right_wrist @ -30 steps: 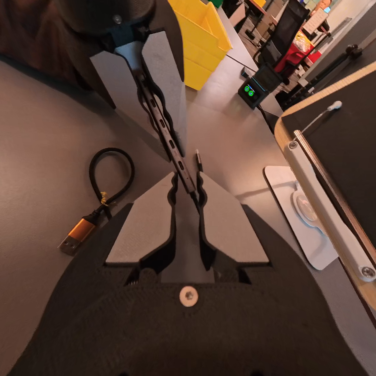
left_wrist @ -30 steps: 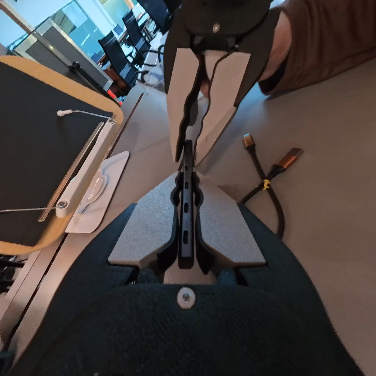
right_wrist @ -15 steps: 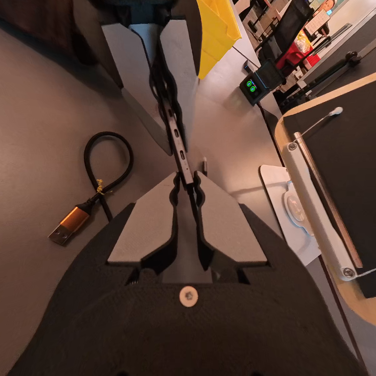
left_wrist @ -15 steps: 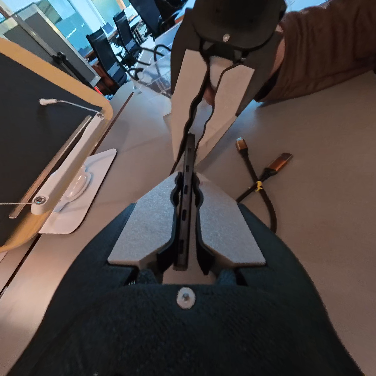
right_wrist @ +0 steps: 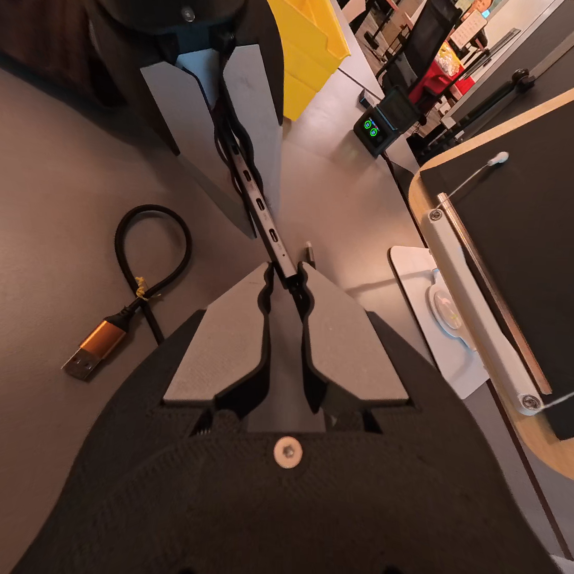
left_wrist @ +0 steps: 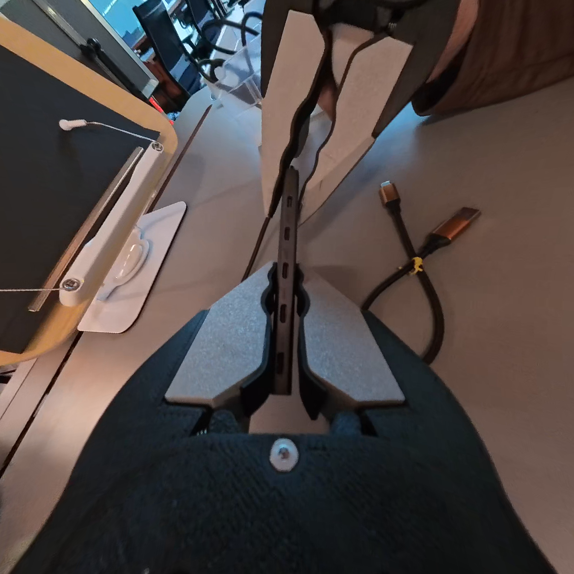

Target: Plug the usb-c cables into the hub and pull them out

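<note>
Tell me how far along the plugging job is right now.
Done: the left gripper has the hub clamped edge-up off the table. In hand: the right gripper sits at the hub's far end, around its own cord, jaws not clearly closed. Left: every visible port is empty, and the braided cable lies loose on the table with both plugs free, so all plugging and pulling remains.

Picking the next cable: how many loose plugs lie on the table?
3. An orange USB-C plug and an orange USB-A plug lie beside the hub; a silver plug lies by the right gripper. More may be hidden.
</note>
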{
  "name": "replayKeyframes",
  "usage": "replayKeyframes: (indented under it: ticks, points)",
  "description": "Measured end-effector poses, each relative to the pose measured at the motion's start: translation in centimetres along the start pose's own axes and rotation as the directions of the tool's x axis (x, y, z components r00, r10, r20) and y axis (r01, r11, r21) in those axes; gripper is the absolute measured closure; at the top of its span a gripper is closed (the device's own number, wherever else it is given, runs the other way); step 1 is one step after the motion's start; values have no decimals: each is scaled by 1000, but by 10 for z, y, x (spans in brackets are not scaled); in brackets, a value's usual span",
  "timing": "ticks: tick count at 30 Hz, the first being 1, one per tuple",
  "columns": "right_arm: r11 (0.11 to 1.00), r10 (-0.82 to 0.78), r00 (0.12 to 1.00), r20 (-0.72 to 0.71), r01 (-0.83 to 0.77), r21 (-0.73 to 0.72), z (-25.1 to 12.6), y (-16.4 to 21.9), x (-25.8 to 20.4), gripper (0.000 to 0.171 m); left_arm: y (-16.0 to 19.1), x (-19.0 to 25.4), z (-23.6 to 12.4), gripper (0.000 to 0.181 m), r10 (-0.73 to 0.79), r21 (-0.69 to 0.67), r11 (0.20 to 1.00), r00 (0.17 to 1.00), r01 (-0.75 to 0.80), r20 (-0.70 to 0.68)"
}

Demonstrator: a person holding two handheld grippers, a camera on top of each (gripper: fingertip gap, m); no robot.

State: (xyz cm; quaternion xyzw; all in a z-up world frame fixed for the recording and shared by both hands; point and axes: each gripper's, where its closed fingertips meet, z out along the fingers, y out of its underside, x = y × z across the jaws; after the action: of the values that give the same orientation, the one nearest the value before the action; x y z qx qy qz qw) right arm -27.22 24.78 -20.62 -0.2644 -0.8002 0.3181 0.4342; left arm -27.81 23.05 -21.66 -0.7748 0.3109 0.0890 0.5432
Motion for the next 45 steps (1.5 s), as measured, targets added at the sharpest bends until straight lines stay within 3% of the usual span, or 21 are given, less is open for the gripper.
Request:
replayKeyframes:
  ticks: [6, 11, 15, 17, 21, 26, 31, 35, 38, 42, 45]
  points:
    - [992, 125, 992, -23, -124, 14, -1, 0, 13, 152, 0, -10, 2, 175, 17, -22, 1000, 997, -15, 76]
    - [945, 328, 945, -23, -327, 28, -11, 8, 30, 155, 43, -44, 8, 175, 128, -264, 963, 958, -58, 256]
    - [867, 489, 869, 74, -493, 70, -17, -13, 5, 149, 47, -58, 3, 175, 54, -230, 973, 951, 18, 304]
    - [845, 527, 835, 161, -535, 11, -13, -22, -29, 151, 46, -65, -1, 175, 28, -206, 978, 945, 42, 327]
    - [821, 563, 797, 218, -510, -258, -3, -5, -88, 161, 49, -69, -7, 175, -5, -198, 977, 940, 77, 342]
    - [774, 579, 778, 244, -432, -463, -35, 18, -105, 171, 49, -67, -11, 175, 30, -222, 974, 939, 50, 344]
    - [668, 575, 818, 15, -459, -587, -94, 39, -70, 163, 53, -71, -14, 175, 48, -262, 964, 931, 53, 363]
    - [550, 705, 696, -136, -658, -515, -122, 39, -65, 156, 49, -71, -15, 175, 39, -252, 966, 931, 57, 362]
    - [469, 814, 565, -136, -778, -418, -117, 39, -81, 151, 47, -71, -17, 175, 53, -258, 965, 928, 47, 368]
    - [357, 834, 487, -257, -834, -422, -105, 74, -81, 129, 41, -69, -19, 175, 63, -243, 970, 928, 30, 368]
    - [348, 849, 472, -238, -837, -421, -85, 79, -68, 140, 42, -69, -19, 175, 75, -250, 968, 927, 21, 366]
